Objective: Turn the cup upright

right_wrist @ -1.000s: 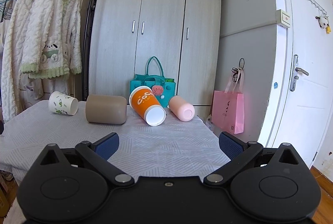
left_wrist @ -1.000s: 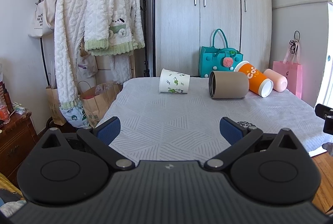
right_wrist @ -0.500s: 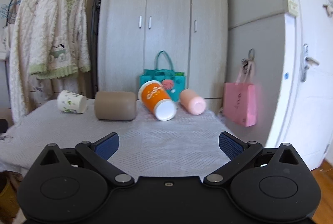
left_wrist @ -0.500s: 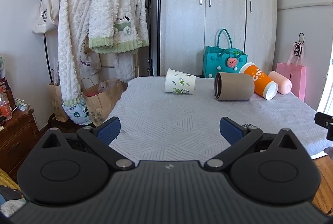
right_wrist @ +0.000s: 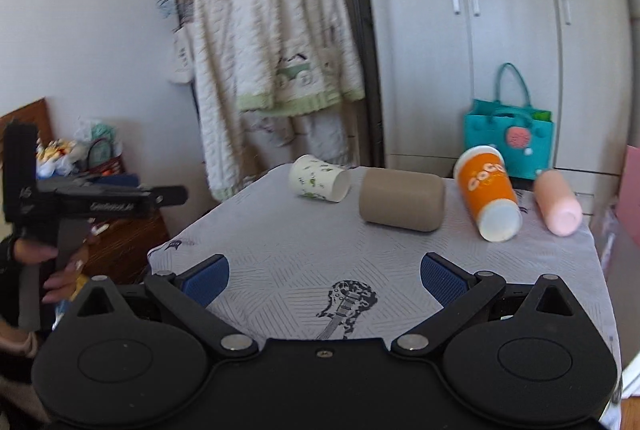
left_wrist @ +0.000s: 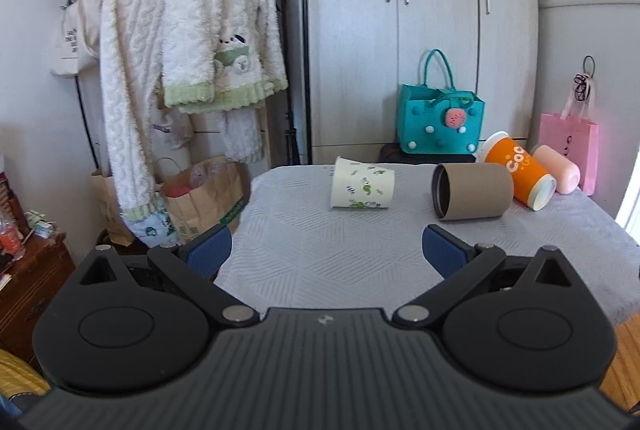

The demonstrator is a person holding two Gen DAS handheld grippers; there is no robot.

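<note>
Cups lie sideways in row along far edge of surface point(right_wrist: 280, 258): paper cup point(left_wrist: 362, 189), brown cup point(left_wrist: 472, 191), orange cup point(left_wrist: 520, 170), pink cup point(left_wrist: 557, 168). Left gripper point(left_wrist: 326, 248), right gripper point(right_wrist: 323, 279) spread wide, empty, well short of row. Teal bag point(left_wrist: 440, 124) behind.

Right tongs point(right_wrist: 323, 277) swung left since a second ago: the door and pink bag that filled the right side have slid out, only the bag's edge left. Clothes rack point(right_wrist: 280, 42) now sits mid-view, blurred. Tabletop point(right_wrist: 392, 250) seen from higher up, its guitar print point(right_wrist: 347, 304) newly in view between the pads. Left tongs point(right_wrist: 100, 204) and the hand point(right_wrist: 44, 258) holding them have come into the right view at far left. Left tongs point(left_wrist: 325, 248) moved closer to the four cups, which look bigger; the brown cup point(left_wrist: 472, 196) now shows its dark opening.
</note>
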